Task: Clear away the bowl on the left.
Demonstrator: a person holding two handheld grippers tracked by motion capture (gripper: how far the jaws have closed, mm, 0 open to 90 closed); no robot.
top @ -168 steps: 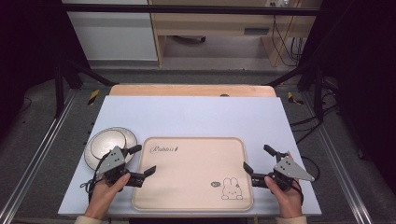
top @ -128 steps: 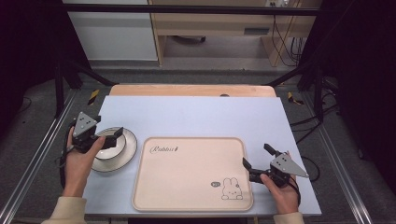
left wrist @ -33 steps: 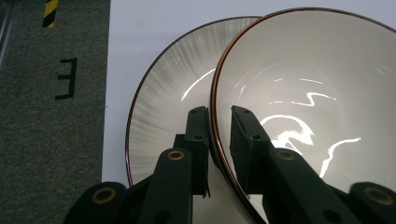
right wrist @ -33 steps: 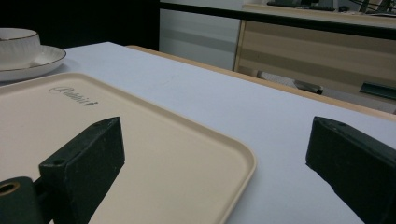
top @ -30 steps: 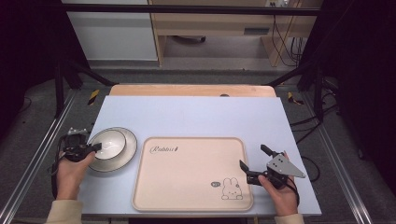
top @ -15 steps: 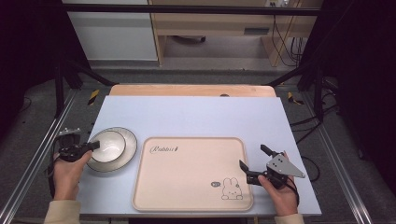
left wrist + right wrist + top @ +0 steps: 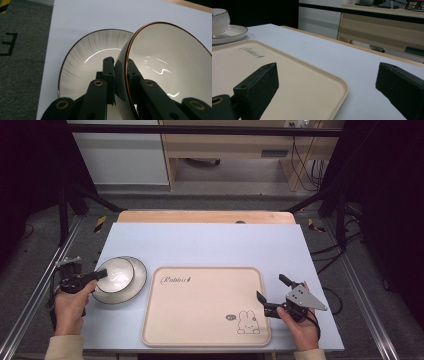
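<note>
**Pinching the bowl's rim at the table's left edge**

Gripping the small white ceramic bowl with a brown rim (image 7: 160, 65), my left gripper (image 7: 121, 67) has its two black jaws pressed onto the bowl's wall, one outside and one inside, at the near edge of the rim. In the left gripper view the bowl sits tilted over the round white ribbed saucer with a dark rim (image 7: 85, 62); whether it touches the saucer I cannot tell. From the high view, bowl (image 7: 115, 272) and saucer (image 7: 131, 285) lie on the pale blue tabletop (image 7: 210, 245), near its left edge, with my left gripper (image 7: 100, 274) coming in from the left.

Just right of the saucer lies the beige rectangular plastic tray with a rabbit drawing (image 7: 205, 305), flat and bare.

Farther right, my right gripper (image 7: 272, 295) rests beside the tray's right edge, its jaws spread wide with nothing between them; the right gripper view shows the tray's corner (image 7: 312, 82) under that gap.
</note>
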